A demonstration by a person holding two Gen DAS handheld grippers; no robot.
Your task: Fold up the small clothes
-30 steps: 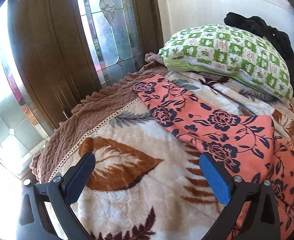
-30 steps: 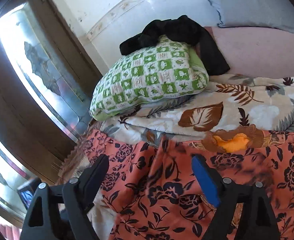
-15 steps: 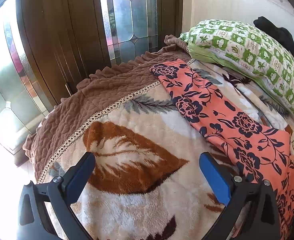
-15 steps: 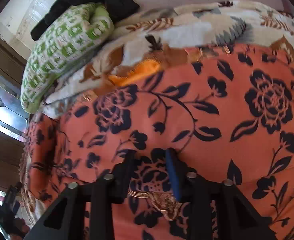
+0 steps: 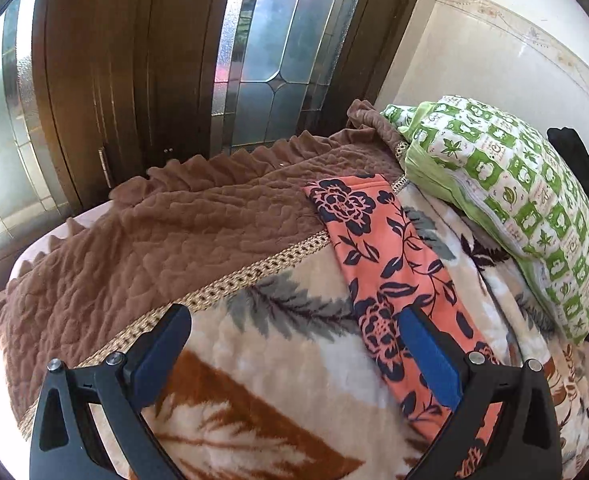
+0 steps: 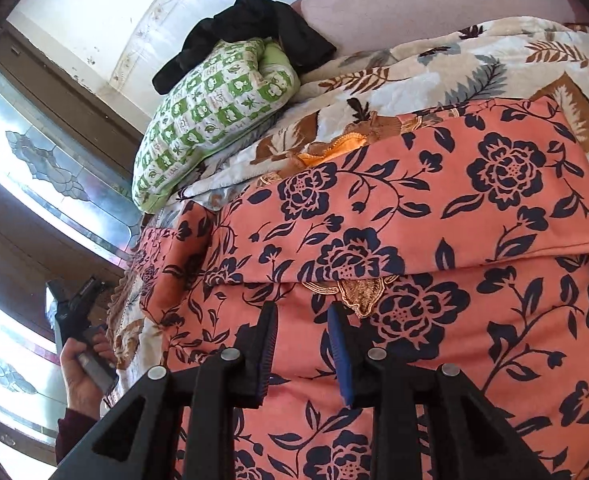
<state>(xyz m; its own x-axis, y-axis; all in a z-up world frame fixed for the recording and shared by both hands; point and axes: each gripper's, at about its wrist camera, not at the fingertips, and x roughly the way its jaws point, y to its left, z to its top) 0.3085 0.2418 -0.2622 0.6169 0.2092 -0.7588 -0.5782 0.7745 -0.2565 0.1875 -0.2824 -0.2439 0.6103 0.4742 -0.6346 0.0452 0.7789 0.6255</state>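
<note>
A salmon garment with dark blue flowers [image 6: 434,216] lies on the bed, its upper part folded over the lower. My right gripper [image 6: 302,316] is nearly closed on a pinch of this cloth just below the fold edge, by a gold embroidered patch [image 6: 362,292]. In the left wrist view a long narrow part of the garment [image 5: 378,252] stretches away toward the pillow. My left gripper [image 5: 294,328] is open and empty above the blanket, its right finger [image 5: 430,352] over the garment's strip. The left gripper also shows held in a hand in the right wrist view [image 6: 74,312].
A leaf-patterned blanket [image 5: 262,364] with a brown quilted border [image 5: 142,248] covers the bed. A green checked pillow [image 5: 510,196] with black clothing [image 6: 246,28] on it lies at the head. A wooden door with leaded glass [image 5: 262,48] stands beyond the bed's edge.
My right gripper has closed from wide open onto the garment and the top part now lies folded over. My left gripper has swung left along the garment's strip, staying open.
</note>
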